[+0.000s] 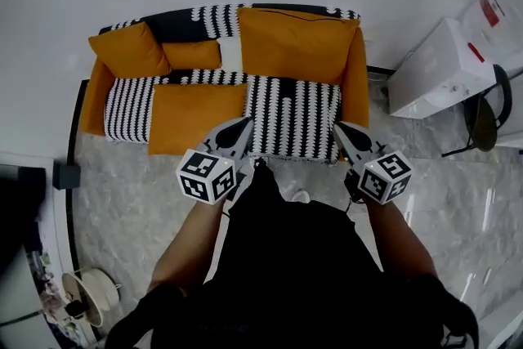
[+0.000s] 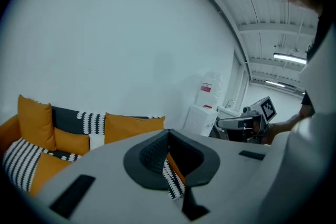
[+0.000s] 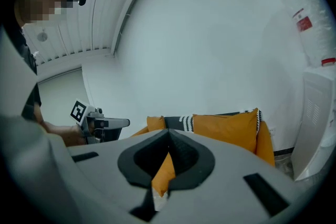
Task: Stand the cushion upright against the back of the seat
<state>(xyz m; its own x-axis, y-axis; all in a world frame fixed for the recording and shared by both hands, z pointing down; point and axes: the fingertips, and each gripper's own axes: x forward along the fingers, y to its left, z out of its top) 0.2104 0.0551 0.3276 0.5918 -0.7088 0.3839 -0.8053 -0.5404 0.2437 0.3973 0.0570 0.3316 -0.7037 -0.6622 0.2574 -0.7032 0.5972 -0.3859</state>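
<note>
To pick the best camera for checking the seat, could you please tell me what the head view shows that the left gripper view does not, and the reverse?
Only the head view: the whole sofa from above, the striped cushion with the left gripper and right gripper at its front corners, and a chair. Only the left gripper view: ceiling lights and its jaws shut on striped fabric. Both: the sofa, the right gripper, the white box.

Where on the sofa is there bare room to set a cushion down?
The striped seat on the right is bare, between the flat orange cushion and the right armrest. A narrower striped patch lies left of that cushion. The back left corner is crowded: a corner cushion and a small cushion.
</note>
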